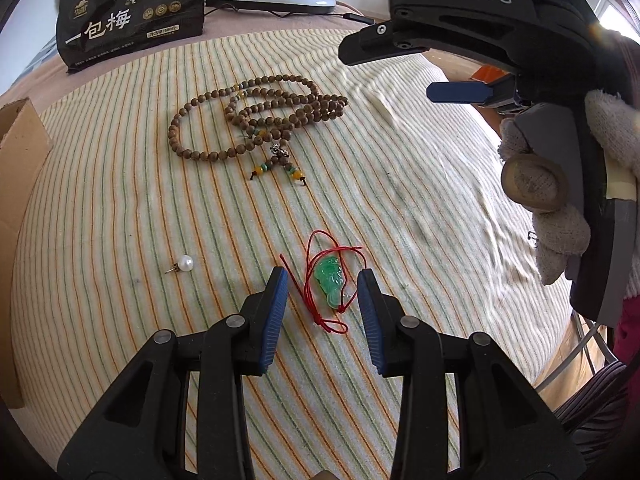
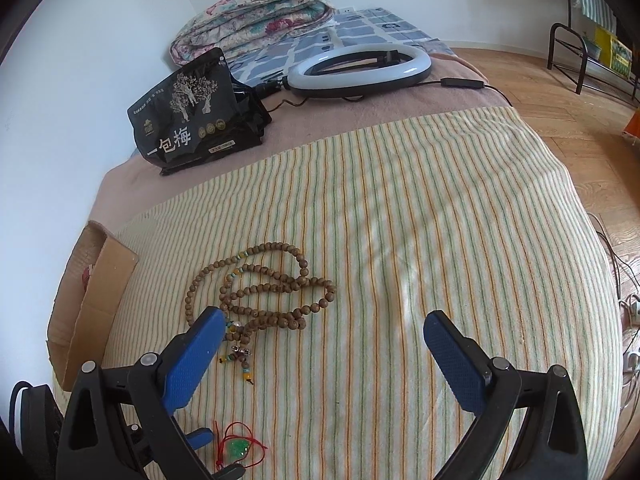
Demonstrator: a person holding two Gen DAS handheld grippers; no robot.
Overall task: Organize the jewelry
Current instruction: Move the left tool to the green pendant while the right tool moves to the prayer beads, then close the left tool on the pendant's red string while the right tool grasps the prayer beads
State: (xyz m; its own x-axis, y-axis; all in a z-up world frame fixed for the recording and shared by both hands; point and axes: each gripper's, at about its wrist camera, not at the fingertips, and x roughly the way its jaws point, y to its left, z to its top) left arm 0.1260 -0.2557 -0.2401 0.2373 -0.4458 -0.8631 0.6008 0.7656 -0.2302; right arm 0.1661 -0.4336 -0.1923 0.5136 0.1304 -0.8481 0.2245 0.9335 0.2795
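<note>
A green jade pendant [image 1: 330, 286] on a red cord lies on the striped cloth [image 1: 400, 208]. My left gripper [image 1: 323, 273] hangs just over it, open, with one blue pad on each side and neither touching. Farther back lies a tangled string of brown wooden beads [image 1: 256, 120], and to the left a pearl earring [image 1: 185, 262]. In the right wrist view my right gripper [image 2: 323, 314] stands wide open and empty over the cloth. Its left finger partly covers the beads [image 2: 260, 292]. The pendant [image 2: 238, 448] shows at the bottom of that view.
A cardboard box [image 1: 16, 160] stands at the cloth's left edge. At the back of the bed are a black snack bag [image 2: 192, 120], a ring light [image 2: 360, 68] with its cable, and a folded quilt [image 2: 260, 12]. The bed drops to wooden floor [image 2: 580, 128] on the right.
</note>
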